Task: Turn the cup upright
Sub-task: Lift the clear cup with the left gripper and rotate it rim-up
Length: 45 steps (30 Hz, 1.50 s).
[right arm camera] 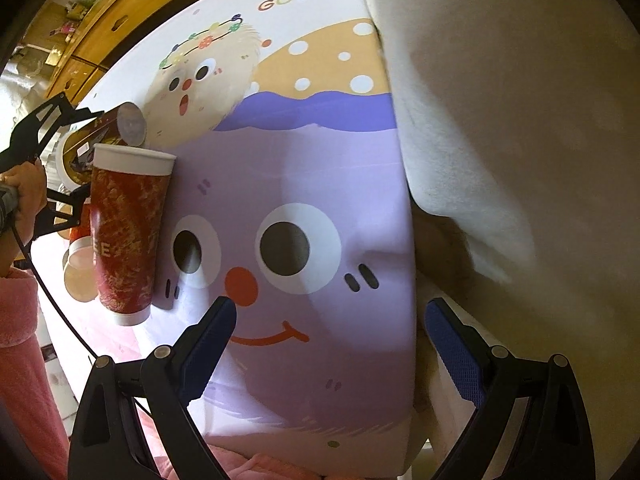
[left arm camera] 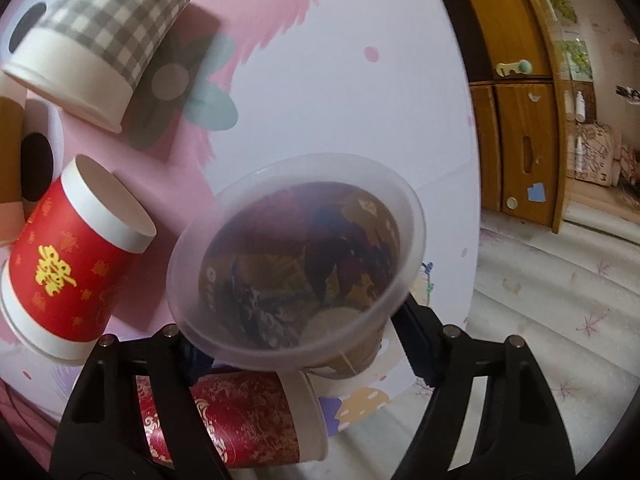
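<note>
My left gripper (left arm camera: 296, 344) is shut on a patterned brown and dark cup (left arm camera: 296, 264), held above the table with its wide mouth tilted toward the camera. In the right wrist view the same cup (right arm camera: 116, 128) lies sideways in the left gripper (right arm camera: 86, 140), its grey base (right arm camera: 131, 125) facing right. A tall dark red cup (right arm camera: 126, 236) stands on the cartoon tablecloth (right arm camera: 304, 184) just below it; it also shows in the left wrist view (left arm camera: 248, 420). My right gripper (right arm camera: 332, 336) is open and empty above the cloth.
A grey checked cup (left arm camera: 100, 36) and a red cup with gold characters (left arm camera: 72, 264) lie on their sides at the left. A brown cup (left arm camera: 10, 152) sits at the far left edge. Wooden cabinets (left arm camera: 516, 120) stand beyond the table. A cream cloth (right arm camera: 520, 120) hangs at the right.
</note>
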### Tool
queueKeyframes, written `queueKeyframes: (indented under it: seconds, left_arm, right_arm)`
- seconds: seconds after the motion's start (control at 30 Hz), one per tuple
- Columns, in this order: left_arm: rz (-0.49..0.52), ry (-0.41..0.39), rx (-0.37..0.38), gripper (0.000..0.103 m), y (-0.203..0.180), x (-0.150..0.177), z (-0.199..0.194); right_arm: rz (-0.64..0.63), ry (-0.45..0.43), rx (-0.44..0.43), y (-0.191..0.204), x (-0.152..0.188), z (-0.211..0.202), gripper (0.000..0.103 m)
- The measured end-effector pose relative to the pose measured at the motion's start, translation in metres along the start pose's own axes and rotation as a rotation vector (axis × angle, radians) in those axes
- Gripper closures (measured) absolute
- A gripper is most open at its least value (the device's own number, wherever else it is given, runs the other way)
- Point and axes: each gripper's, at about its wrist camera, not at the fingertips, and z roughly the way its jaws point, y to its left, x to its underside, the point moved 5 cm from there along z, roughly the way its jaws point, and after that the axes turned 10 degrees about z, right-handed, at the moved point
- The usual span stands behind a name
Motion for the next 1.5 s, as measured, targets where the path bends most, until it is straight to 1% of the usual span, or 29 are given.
queueKeyframes:
  seconds: [0.1, 0.23, 0.3, 0.4, 0.53, 0.6, 0.67, 0.8, 0.87, 0.93, 1.03, 1.1, 1.17, 1.23, 1.3, 1.37, 1.5]
  left_arm:
    - [0.043, -0.022, 0.024, 0.03, -0.009, 0.001, -0.016]
    - [0.124, -0.052, 0.091, 0.03, -0.026, 0.006, -0.046]
    - [0.18, -0.045, 0.13, 0.03, -0.034, 0.011, -0.067]
    - [0.25, -0.014, 0.166, 0.03, -0.041, 0.019, -0.09]
    - [0.376, 0.057, 0.175, 0.03, -0.044, 0.033, -0.122]
    - [0.439, 0.112, 0.195, 0.03, -0.04, 0.042, -0.137]
    - [0.52, 0.169, 0.195, 0.03, -0.032, 0.057, -0.152]
    - [0.658, 0.235, 0.145, 0.03, -0.016, 0.079, -0.177]
    - [0.729, 0.261, 0.127, 0.03, -0.005, 0.092, -0.187]
    - [0.804, 0.277, 0.098, 0.03, 0.006, 0.098, -0.195]
    - [0.916, 0.294, 0.01, 0.03, 0.026, 0.104, -0.203]
    - [0.996, 0.326, -0.043, 0.03, 0.044, 0.111, -0.207]
    - [1.048, 0.357, -0.092, 0.03, 0.061, 0.117, -0.207]
    - [1.088, 0.386, -0.137, 0.03, 0.078, 0.123, -0.204]
    - [1.123, 0.386, -0.18, 0.03, 0.093, 0.126, -0.199]
    - [1.177, 0.406, -0.211, 0.03, 0.109, 0.136, -0.198]
    - [1.247, 0.461, -0.263, 0.03, 0.135, 0.153, -0.186]
  right_arm:
    - [-0.008, -0.009, -0.006, 0.003, 0.004, -0.004, 0.006]
    - [-0.014, -0.019, -0.02, 0.007, 0.013, -0.011, 0.006]
    - [-0.024, -0.024, -0.027, 0.01, 0.019, -0.015, 0.006]
    - [-0.044, -0.038, -0.046, 0.021, 0.03, -0.021, 0.006]
    - [-0.056, -0.061, -0.065, 0.034, 0.045, -0.029, 0.006]
    - [-0.045, -0.08, -0.075, 0.042, 0.054, -0.034, 0.006]
    - [-0.033, -0.103, -0.081, 0.049, 0.064, -0.036, 0.006]
    - [0.017, -0.131, -0.072, 0.057, 0.088, -0.036, 0.006]
    - [0.064, -0.141, -0.095, 0.061, 0.103, -0.037, 0.006]
    - [0.113, -0.15, -0.126, 0.063, 0.117, -0.037, 0.006]
    - [0.188, -0.178, -0.179, 0.072, 0.139, -0.038, 0.006]
    - [0.234, -0.212, -0.216, 0.08, 0.156, -0.043, 0.006]
    - [0.252, -0.254, -0.238, 0.086, 0.172, -0.049, 0.006]
    - [0.254, -0.282, -0.233, 0.091, 0.186, -0.053, 0.007]
    - [0.238, -0.293, -0.227, 0.097, 0.195, -0.056, 0.006]
    - [0.21, -0.294, -0.226, 0.106, 0.205, -0.059, 0.006]
    - [0.15, -0.295, -0.206, 0.118, 0.224, -0.06, 0.006]
